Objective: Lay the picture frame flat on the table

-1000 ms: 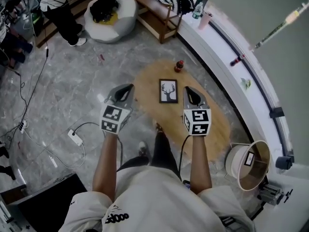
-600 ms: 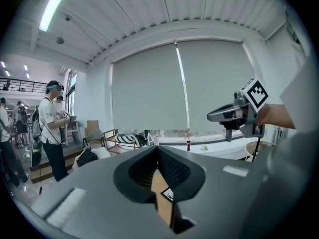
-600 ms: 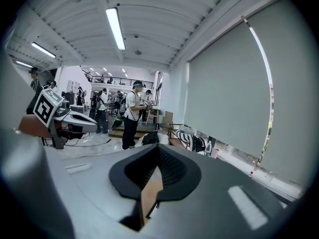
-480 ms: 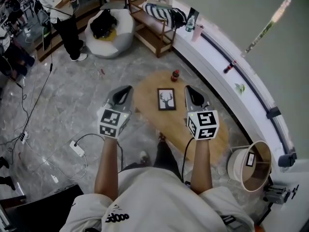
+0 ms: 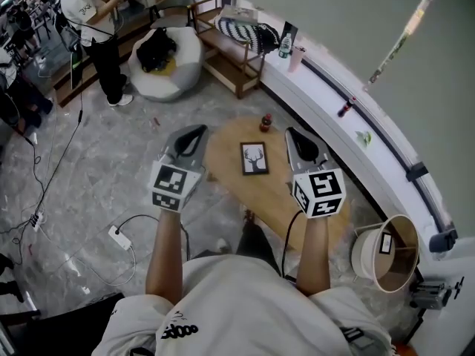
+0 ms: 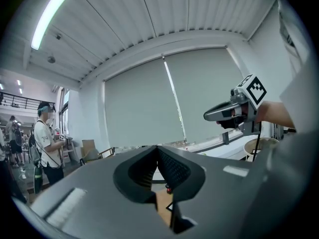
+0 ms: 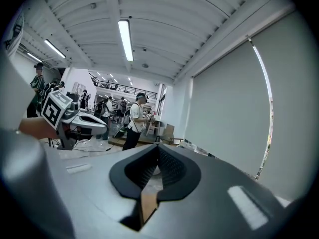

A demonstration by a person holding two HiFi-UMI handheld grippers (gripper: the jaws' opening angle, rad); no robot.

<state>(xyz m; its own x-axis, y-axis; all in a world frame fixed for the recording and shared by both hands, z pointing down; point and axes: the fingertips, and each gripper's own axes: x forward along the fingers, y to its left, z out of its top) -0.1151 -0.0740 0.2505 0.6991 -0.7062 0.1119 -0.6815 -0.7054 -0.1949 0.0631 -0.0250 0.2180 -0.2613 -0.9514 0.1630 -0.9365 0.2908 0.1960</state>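
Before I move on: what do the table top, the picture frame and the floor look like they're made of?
The table looks like wood: light tan, faint grain, matte. The picture frame has a thin black border round a white print of a deer's head; it could be painted wood or plastic, I can't tell which. The floor looks like grey veined stone or tile, polished judging by its sheen.

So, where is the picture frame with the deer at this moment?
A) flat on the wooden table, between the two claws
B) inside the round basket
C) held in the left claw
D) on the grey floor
A: in the head view the picture frame lies face up on the wooden table, while the left claw and the right claw are shut and hold nothing.
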